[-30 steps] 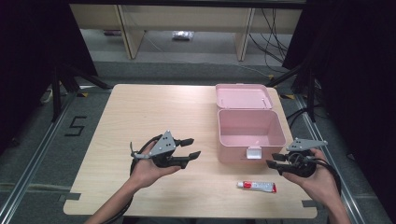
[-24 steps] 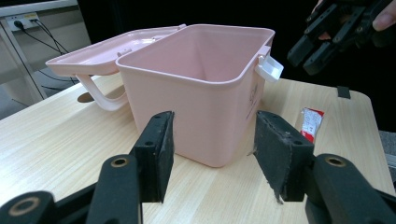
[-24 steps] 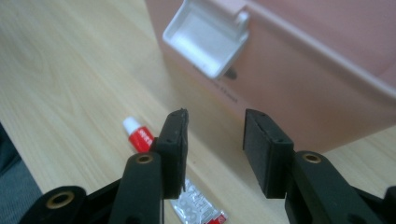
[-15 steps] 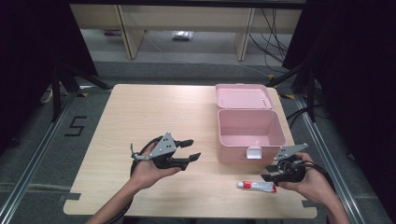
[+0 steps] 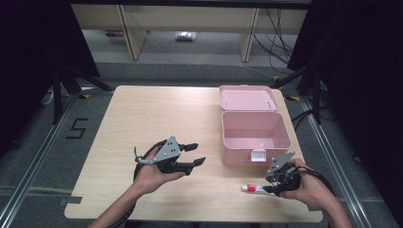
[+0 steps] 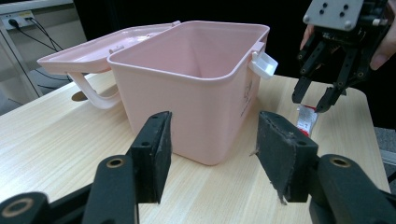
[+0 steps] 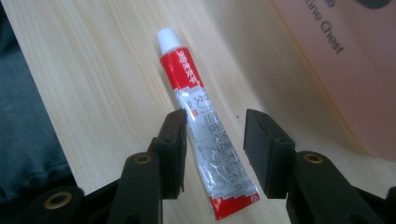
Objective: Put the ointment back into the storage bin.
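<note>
A red and white tube (image 5: 252, 188) (image 7: 205, 126) lies flat on the table near the front edge, its white cap pointing left in the high view. My right gripper (image 5: 272, 187) (image 7: 215, 121) points down over it; its jaws straddle the tube's rear half, have just been closing, and the pads stand clear of the tube. An open pink box (image 5: 237, 154) (image 6: 187, 88) stands just behind it. My left gripper (image 5: 198, 153) (image 6: 212, 144) hovers left of the box, its jaws just opened wider, nothing between them. In the left gripper view, the right gripper (image 6: 317, 95) hangs over the tube (image 6: 307, 119).
The box's lid (image 5: 247, 98) lies folded back behind it, and a white latch (image 5: 258, 155) hangs on its front wall. The wooden table (image 5: 142, 123) has bare room at the left and back. Dark floor and metal rails surround it.
My right hand has come down and left from beside the box to just over the tube, tilting the gripper downward. The left hand has stayed put.
</note>
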`<action>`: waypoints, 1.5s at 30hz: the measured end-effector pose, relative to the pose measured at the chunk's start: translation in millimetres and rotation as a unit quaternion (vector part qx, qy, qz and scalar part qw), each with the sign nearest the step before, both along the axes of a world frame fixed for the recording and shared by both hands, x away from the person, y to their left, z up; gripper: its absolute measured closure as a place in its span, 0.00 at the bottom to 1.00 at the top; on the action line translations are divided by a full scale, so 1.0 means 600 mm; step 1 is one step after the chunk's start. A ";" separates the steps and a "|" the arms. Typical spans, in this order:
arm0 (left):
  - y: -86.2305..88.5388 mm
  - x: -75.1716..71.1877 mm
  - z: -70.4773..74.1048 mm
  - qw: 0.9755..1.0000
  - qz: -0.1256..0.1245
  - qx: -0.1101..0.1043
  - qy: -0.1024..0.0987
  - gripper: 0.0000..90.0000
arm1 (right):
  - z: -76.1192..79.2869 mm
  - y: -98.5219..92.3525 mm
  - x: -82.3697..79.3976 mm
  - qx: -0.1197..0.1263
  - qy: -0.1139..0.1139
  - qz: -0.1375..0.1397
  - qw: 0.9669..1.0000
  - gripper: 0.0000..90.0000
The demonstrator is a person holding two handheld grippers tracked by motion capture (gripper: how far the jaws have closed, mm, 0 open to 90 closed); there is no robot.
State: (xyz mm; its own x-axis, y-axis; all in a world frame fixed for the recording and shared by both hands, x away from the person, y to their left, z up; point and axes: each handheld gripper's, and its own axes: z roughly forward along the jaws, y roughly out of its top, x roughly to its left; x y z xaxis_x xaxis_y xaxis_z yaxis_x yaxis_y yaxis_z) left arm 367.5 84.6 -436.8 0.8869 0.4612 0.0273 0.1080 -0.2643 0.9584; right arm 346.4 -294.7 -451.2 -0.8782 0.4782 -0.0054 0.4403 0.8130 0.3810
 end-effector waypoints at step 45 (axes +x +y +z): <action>-0.007 0.000 0.000 1.000 -0.006 0.007 -0.002 0.50 | -0.035 0.061 0.027 -0.136 0.025 0.131 0.982 0.74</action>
State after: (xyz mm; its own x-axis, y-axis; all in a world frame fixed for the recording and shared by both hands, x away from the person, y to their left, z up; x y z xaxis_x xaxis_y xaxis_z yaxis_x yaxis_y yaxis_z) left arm 367.4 80.7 -437.0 0.8927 0.4492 0.0367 0.1015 -0.2797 0.9547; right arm 362.6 -258.0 -472.4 -0.9735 0.2218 -0.0551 0.2144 0.9698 0.1165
